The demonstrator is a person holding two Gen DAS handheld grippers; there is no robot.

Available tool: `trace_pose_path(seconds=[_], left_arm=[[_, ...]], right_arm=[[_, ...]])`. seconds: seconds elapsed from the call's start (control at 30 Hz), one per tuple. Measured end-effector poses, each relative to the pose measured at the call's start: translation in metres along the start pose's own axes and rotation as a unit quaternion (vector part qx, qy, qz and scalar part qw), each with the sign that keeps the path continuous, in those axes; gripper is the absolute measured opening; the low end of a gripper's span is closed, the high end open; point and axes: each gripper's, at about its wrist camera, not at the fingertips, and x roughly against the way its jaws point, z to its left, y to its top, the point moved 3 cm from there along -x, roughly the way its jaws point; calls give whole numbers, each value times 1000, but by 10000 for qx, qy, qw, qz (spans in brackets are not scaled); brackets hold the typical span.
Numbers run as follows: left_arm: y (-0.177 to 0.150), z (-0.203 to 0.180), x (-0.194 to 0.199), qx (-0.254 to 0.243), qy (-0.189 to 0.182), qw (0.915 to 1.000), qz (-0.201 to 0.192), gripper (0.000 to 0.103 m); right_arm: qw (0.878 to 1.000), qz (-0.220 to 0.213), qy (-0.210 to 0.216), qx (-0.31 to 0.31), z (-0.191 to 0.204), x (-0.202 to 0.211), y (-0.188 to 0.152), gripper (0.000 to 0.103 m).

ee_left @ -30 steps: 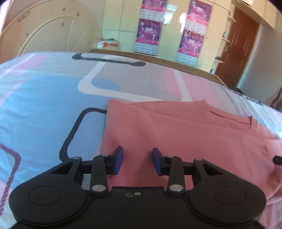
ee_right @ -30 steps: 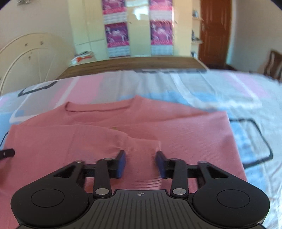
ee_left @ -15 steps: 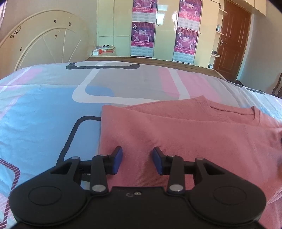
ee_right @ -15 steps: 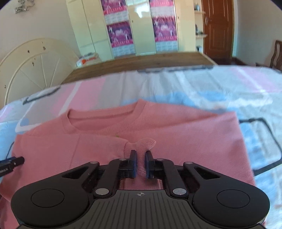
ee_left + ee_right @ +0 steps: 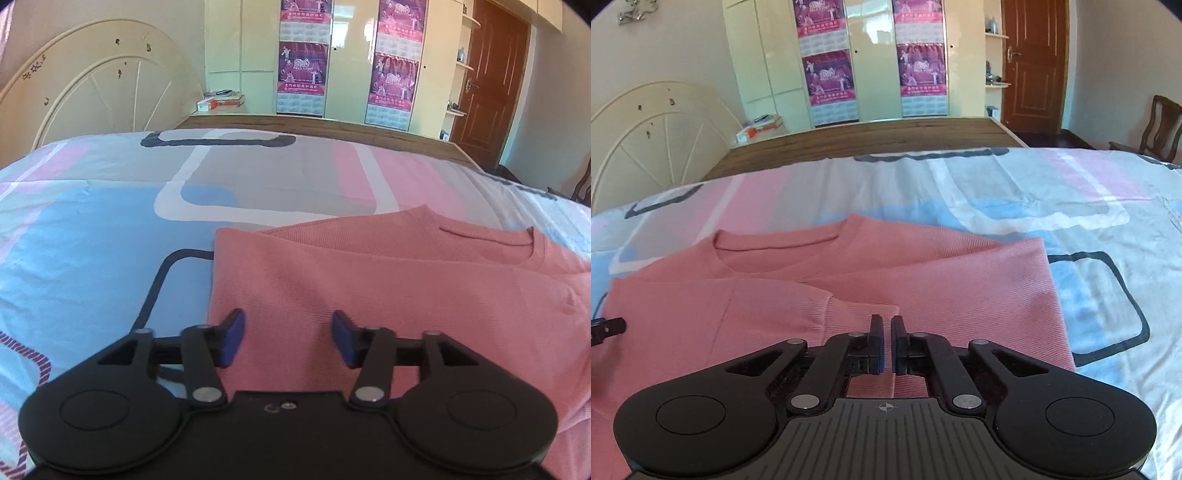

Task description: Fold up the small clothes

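A pink knit top (image 5: pixel 388 280) lies flat on the bed, collar away from me, with both sides folded in over the middle. It also shows in the right wrist view (image 5: pixel 923 273). My left gripper (image 5: pixel 286 338) is open and empty, low over the top's left part near its left edge. My right gripper (image 5: pixel 886 345) has its jaws almost together over the folded sleeve cuff (image 5: pixel 864 314); a narrow gap shows between the pads and no cloth shows in it. The left gripper's finger (image 5: pixel 607 326) pokes in at the far left of the right wrist view.
The bed has a patterned cover (image 5: pixel 110 236) in blue, pink, grey and white. A wooden footboard (image 5: pixel 871 140) runs along the far edge. A cream headboard (image 5: pixel 99 99), wardrobe with posters (image 5: pixel 871 62), brown door (image 5: pixel 1034 66) and chair (image 5: pixel 1161 125) stand beyond.
My right gripper shut on the sleeve cuff, lifted it, and the cuff now lies flat again on the top with the jaws still nearly together. My left gripper stayed open and rose slightly.
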Motion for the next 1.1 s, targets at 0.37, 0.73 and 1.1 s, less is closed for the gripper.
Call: trace_pose_path(seconds=[0.37,0.73,1.1], left_arm=[[-40,6,37,-156,-51,9998,135,63],[-51,15,33,-195,-16,9997,137,66],[-51,20,37,-384,-118,9990,215,68]], right_arm=[[9993,306,227,-60,19,10,-29,57],[9982,194,7,573,46,18,-42,15],[9961,25,-864,-169,6,31,-43,35]])
